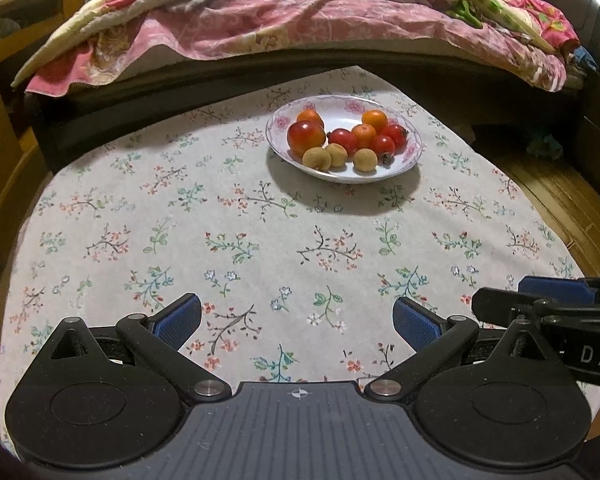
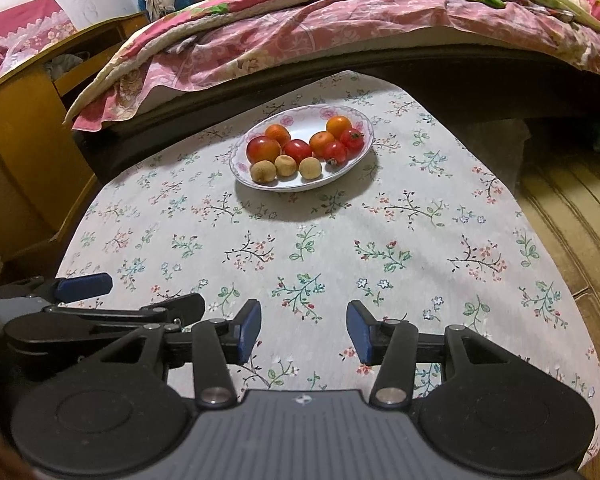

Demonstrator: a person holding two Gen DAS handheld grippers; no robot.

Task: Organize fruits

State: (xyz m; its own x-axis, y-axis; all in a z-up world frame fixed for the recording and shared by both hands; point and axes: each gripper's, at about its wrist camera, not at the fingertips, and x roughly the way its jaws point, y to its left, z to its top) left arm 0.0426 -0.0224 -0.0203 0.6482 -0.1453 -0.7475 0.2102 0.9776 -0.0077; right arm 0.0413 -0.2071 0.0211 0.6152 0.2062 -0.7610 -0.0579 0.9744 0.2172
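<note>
A white floral plate (image 1: 416,148) (image 2: 352,172) sits on the far part of the flowered tablecloth. It holds several fruits: a large red-orange one (image 1: 306,138) (image 2: 263,149), oranges (image 1: 375,120) (image 2: 338,125), small red fruits (image 1: 343,140) (image 2: 297,150) and three tan round ones (image 1: 365,159) (image 2: 310,168). My left gripper (image 1: 297,322) hovers open and empty over the near cloth, well short of the plate. My right gripper (image 2: 304,330) is open and empty too, beside the left one. Each gripper shows at the edge of the other's view.
A bed with a pink floral quilt (image 1: 300,20) (image 2: 340,28) overhangs the table's far edge. A wooden cabinet (image 2: 24,128) stands at the left. Wooden floor (image 2: 572,200) lies to the right of the table (image 1: 140,220).
</note>
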